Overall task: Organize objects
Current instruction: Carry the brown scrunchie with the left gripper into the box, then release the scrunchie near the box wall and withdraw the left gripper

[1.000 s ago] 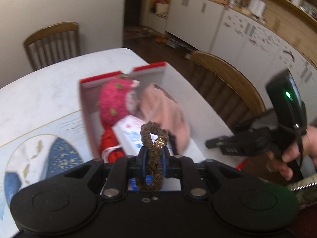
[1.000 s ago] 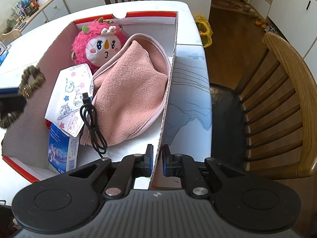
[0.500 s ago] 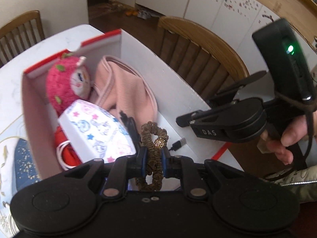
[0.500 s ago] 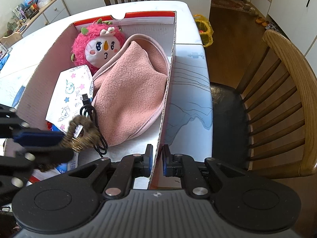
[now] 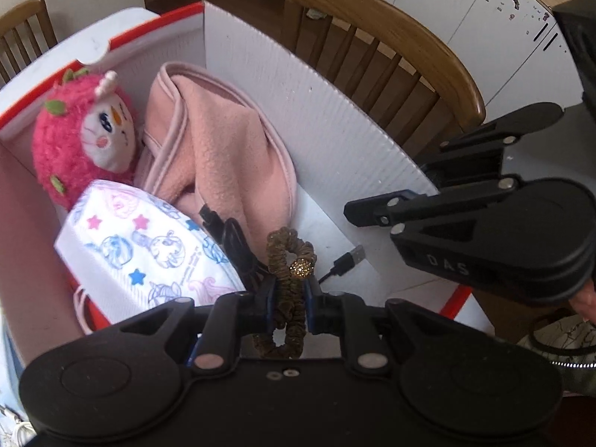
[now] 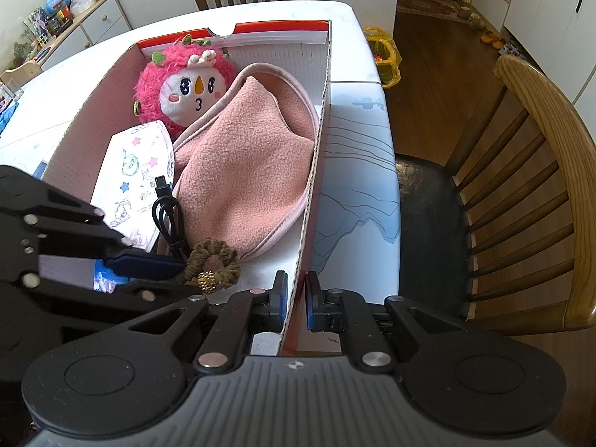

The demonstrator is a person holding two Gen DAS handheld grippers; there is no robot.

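- Left gripper (image 5: 287,294): we have it clenched on a brown ruffled fabric scrunchie with a small gold bead (image 5: 288,260); the loop stands upright between the pads, its long axis running along the fingers.
- Scrunchie, position: we hold it over the near end of the open white corrugated box with red rim (image 5: 327,119), just above bare floor beside the black coiled USB cable (image 5: 232,238).
- Right gripper (image 6: 296,298): we have it pinched on the box's near right wall, steadying it.
- Deciding relation: the bare patch lies straight below the left gripper, so we judge opening its fingers would land the scrunchie inside.
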